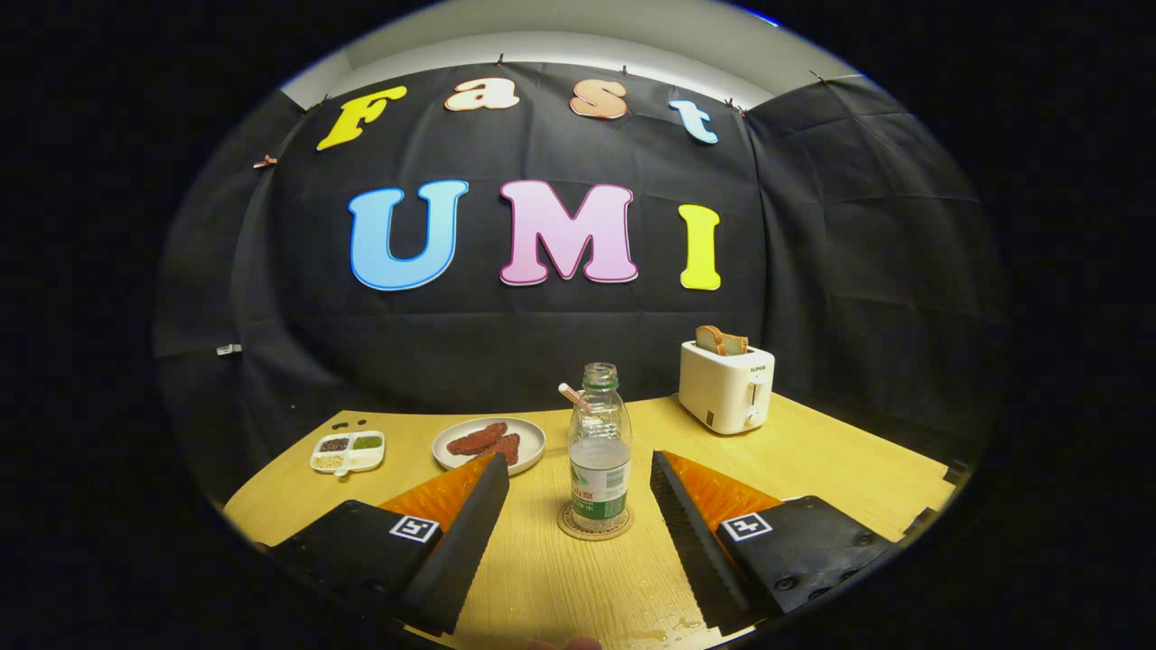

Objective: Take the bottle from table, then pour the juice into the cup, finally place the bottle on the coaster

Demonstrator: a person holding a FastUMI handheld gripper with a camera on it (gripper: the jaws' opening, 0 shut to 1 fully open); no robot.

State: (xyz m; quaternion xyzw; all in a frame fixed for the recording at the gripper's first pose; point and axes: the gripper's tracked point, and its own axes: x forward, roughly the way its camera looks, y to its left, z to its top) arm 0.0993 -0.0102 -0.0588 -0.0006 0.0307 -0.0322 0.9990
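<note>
Upright, ribbed bottle [600,447] between parted gripper [578,487] fingers

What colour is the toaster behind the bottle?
The toaster is cream white, seen best in the gripper view.

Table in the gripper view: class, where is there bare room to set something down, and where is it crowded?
Bare wood lies between the bottle on its coaster and the toaster, and between the open gripper fingers. Crowded: the plate and sectioned dish. Droplets wet the near edge.
</note>
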